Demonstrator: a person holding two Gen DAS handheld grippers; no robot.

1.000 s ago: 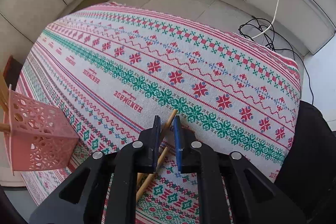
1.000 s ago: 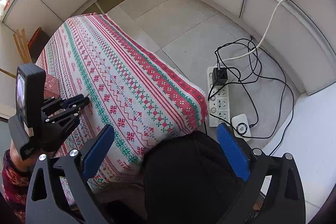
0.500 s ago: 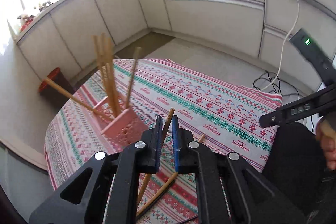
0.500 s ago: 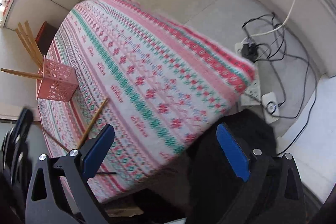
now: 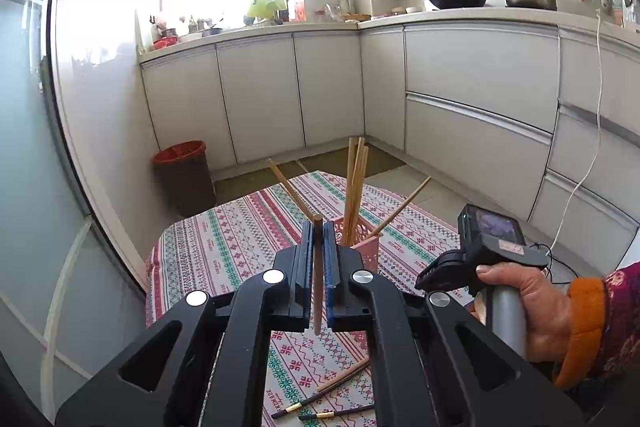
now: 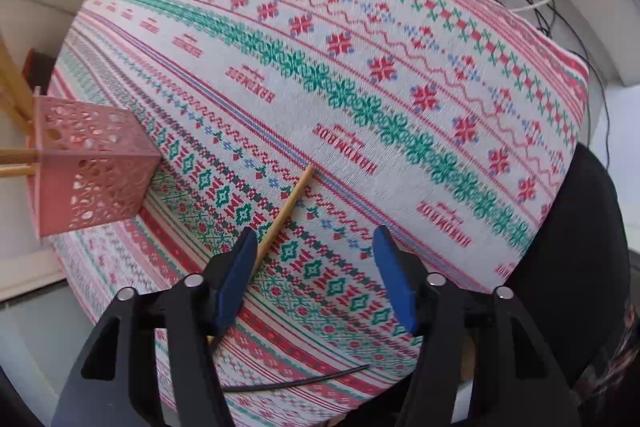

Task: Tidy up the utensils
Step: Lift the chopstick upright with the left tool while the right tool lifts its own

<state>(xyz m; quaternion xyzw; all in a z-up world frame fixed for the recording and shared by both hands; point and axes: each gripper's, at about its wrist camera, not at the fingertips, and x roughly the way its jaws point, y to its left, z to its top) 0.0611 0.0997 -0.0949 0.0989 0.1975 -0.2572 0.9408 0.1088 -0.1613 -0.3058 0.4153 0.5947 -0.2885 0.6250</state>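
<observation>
Left gripper (image 5: pixel 318 227) is clamped tight on one wooden chopstick (image 5: pixel 317 279), held nearly upright between the blue pads, its top end just above the fingertips. The pink perforated holder (image 5: pixel 362 243) stands on the patterned tablecloth (image 5: pixel 224 243) just behind the gripper, with several chopsticks leaning out of it at different angles.

Step in hand, as I read it: dropping this stick into the holder. To do it well — carry the lower end over the holder's open top, keep the stick close to vertical, lower until the tip is inside the walls, then release. The sticks fanned out in the holder crowd the opening, so aim for a gap.

Right gripper (image 6: pixel 316 251) has its jaws wide apart, holding nothing, low over the cloth. A loose chopstick (image 6: pixel 286 211) lies beside its left finger — likely the next pickup.

View differences: the left wrist view alone shows the gripped stick, the right hand (image 5: pixel 520 307) on its handle, and dark chopsticks (image 5: pixel 320 403) near the cloth's front edge. The right wrist view shows the holder's side wall (image 6: pixel 96 163) and the cloth's far spread.
</observation>
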